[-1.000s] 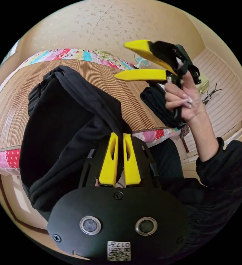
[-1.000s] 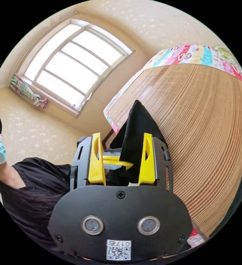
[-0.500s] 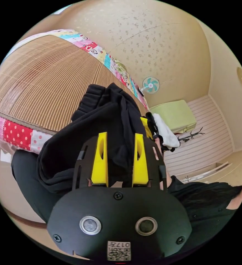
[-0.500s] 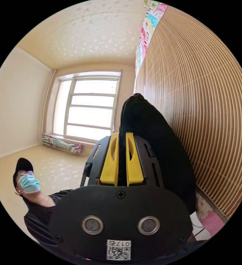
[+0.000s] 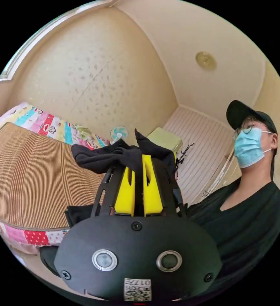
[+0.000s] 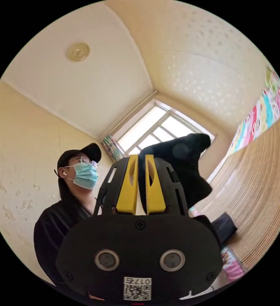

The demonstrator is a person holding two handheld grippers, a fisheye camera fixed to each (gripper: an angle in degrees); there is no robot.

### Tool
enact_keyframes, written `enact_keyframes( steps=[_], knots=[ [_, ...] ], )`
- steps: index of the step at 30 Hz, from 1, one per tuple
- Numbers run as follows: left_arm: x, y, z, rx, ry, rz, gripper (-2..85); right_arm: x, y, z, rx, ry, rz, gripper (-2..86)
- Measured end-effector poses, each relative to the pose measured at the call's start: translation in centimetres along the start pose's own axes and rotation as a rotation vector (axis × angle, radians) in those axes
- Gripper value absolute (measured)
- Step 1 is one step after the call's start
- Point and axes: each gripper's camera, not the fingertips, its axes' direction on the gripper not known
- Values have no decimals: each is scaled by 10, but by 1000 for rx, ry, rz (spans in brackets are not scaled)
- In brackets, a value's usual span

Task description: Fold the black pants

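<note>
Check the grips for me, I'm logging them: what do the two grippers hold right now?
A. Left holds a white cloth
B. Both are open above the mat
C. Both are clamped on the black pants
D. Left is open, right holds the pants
C: in each view the yellow jaws of the left gripper and right gripper press black pants fabric between them.

Both views upward, sharing person (image 5: 251,191)

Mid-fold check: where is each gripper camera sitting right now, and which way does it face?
Left gripper view: rides the left gripper, tilted up toward wall, ceiling and the bamboo mat; the person's torso shows.
Right gripper view: rides the right gripper, tilted up toward ceiling and window; the person shows.
Shared: black pants pinched in each gripper, mat, person.
</note>
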Motion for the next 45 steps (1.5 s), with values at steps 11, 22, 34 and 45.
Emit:
enact_keyframes(
  steps=[11,22,34,45],
  knots=[
    [-49,-300,119,-48,-475,245,57,78,-268,160,18,1138,-301,50],
    [-299,-10,184,-567,-592,-205,136,283,-49,114,-483,1369,-92,119],
    [-245,243,142,-541,-701,-490,21,296,234,-34,-434,1211,556,88],
    [-164,255,97,-794,-518,-366,1,171,242,-88,-303,1057,397,18]
  ],
)
